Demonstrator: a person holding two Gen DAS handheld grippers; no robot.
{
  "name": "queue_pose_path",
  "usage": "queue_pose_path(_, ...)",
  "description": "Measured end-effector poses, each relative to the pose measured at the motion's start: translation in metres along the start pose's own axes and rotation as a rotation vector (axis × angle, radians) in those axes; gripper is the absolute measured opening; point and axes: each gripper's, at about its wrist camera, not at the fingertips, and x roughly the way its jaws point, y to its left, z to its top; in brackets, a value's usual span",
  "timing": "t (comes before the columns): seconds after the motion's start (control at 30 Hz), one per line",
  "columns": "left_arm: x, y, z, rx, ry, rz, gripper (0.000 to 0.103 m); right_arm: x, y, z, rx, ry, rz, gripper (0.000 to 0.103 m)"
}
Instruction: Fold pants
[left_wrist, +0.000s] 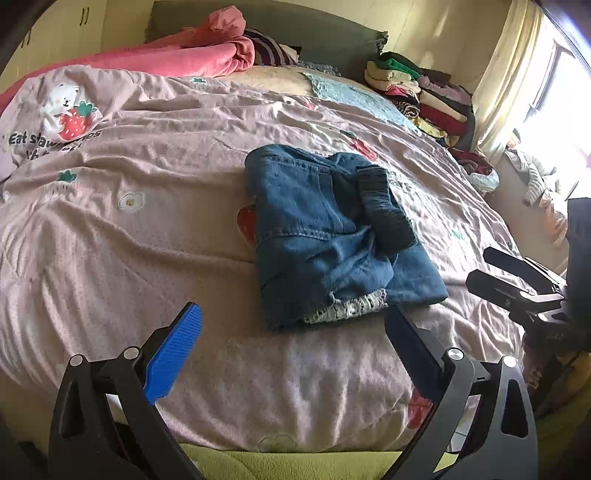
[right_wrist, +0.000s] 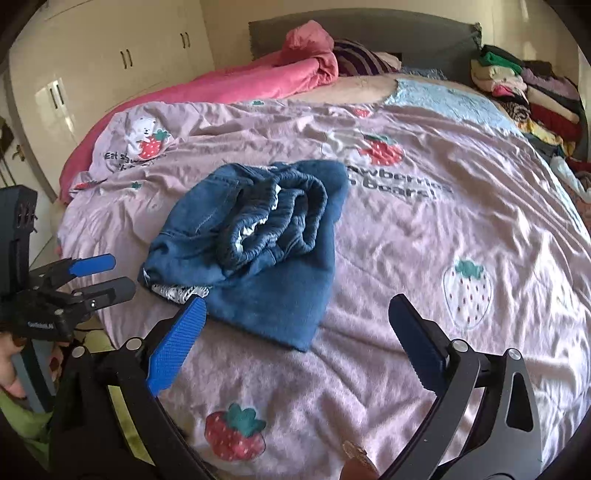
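Both cameras sit low over the near edge of the bed, tilted down and facing the headboard. The left wrist view has the folded jeans at centre and the right gripper at its right edge; the right wrist view has the jeans left of centre and the left gripper at its left edge.

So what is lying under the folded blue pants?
The folded blue pants rest on the pink strawberry-print quilt. A white lacy edge peeks out at their near side; anything else beneath is covered.
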Motion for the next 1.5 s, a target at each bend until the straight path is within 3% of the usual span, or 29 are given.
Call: queue_pose_path(1.5,-0.011,-0.001,0.001,-0.011,-0.009,0.059,0.099,-0.013,-0.004,0.002,0.006,-0.003,-0.046,0.094)
